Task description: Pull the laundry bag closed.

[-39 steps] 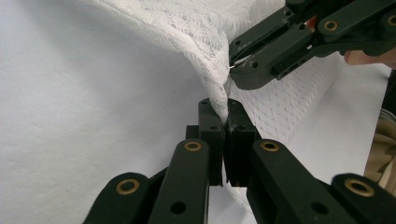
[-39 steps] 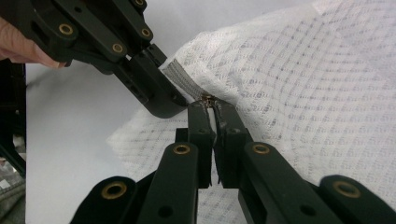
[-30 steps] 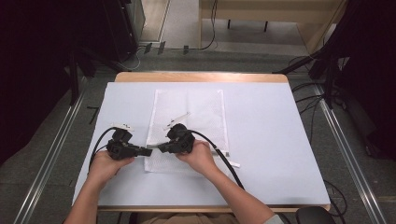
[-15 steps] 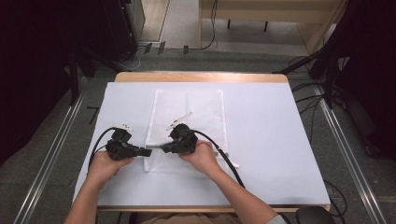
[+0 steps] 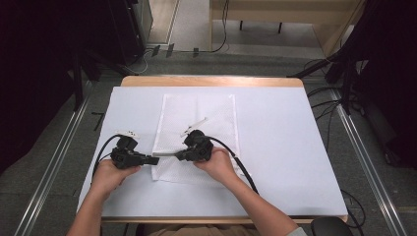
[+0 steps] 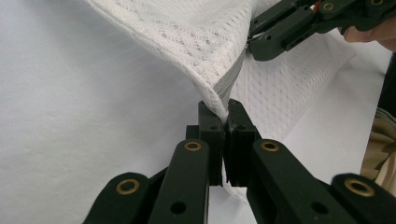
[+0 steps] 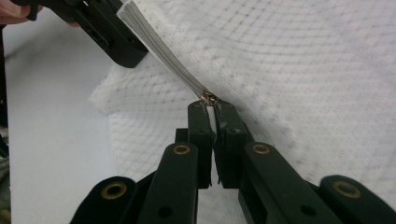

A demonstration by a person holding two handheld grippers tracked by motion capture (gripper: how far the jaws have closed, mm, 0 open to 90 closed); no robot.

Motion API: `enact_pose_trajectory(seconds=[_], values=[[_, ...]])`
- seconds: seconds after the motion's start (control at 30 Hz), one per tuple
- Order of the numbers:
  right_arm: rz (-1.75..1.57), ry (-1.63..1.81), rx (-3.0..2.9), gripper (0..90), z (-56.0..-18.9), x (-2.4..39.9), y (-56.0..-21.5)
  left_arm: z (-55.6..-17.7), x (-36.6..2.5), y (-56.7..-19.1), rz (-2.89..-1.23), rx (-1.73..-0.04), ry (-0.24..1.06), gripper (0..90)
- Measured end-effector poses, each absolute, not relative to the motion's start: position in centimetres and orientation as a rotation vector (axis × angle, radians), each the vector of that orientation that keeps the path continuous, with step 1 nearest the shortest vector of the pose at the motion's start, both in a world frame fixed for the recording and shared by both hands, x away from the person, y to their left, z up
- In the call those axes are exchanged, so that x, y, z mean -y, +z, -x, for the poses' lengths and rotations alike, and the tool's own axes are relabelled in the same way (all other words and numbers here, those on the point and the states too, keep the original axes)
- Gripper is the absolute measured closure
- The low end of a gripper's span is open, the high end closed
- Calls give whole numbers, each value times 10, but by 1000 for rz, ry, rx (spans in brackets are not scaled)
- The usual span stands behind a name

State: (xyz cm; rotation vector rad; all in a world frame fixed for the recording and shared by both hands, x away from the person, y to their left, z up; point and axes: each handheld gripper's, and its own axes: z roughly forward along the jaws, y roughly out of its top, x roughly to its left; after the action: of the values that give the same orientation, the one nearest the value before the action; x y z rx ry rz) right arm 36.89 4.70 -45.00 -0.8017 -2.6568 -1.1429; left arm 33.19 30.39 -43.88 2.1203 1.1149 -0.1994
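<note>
Mesh bag [image 5: 196, 132], flat, long axis toward table's far edge

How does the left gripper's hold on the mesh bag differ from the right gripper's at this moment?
The left gripper pinches the corner edge of the white mesh bag, fabric folding up out of its fingers; the right gripper clamps a small metal piece, apparently the zipper pull, on the zipper strip. In the high view, the left gripper sits at the bag's left edge, while the right lies over the bag. Both are shut and face each other.
</note>
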Motion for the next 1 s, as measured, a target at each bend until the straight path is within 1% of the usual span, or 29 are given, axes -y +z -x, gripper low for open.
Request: enact_pose_trajectory(seconds=[0.17, 1.0], values=[[815, -1143, 2655, 879, -371, -41, -450, -332, -303, -439, -2121, -1103, -208, 882], [821, -1117, 2668, 879, -369, -38, -451, -331, -304, -439, -2123, -1112, -216, 883]])
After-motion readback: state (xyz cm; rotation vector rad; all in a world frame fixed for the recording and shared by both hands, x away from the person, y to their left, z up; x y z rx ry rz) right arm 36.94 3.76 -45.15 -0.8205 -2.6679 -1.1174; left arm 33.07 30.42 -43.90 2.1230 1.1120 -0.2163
